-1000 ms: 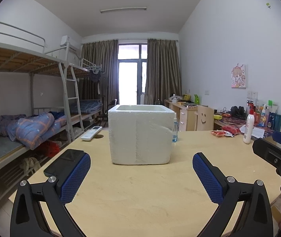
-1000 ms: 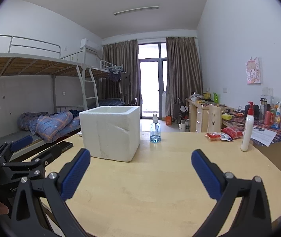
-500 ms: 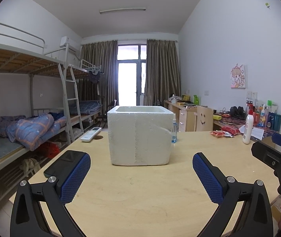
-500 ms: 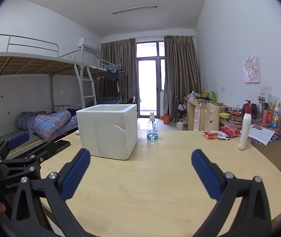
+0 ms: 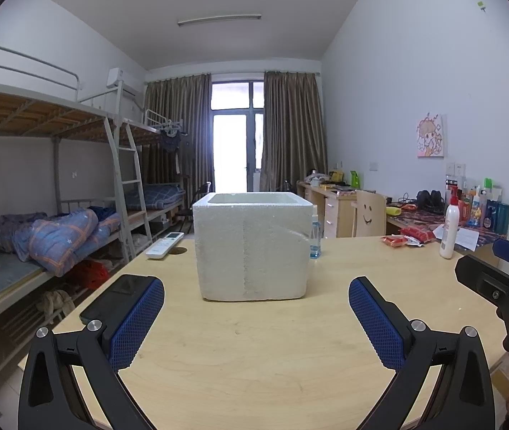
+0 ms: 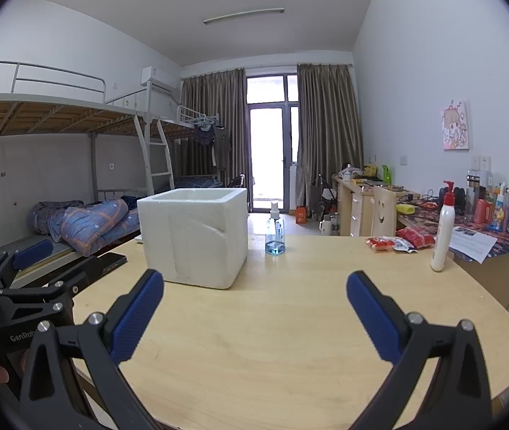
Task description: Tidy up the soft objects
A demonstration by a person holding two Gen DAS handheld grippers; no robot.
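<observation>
While both grippers, left point(image 5: 256, 313) and right point(image 6: 254, 308), hover spread and empty, the foam box point(image 5: 252, 245) waits mid-table; red packets point(image 6: 397, 242), possibly the soft items, need fetching next.

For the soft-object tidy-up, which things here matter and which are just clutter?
Job: white foam box, red soft packets, left gripper and right gripper, both open and empty.

Lying about: spray bottle, lotion bottle, remote, phone.
</observation>
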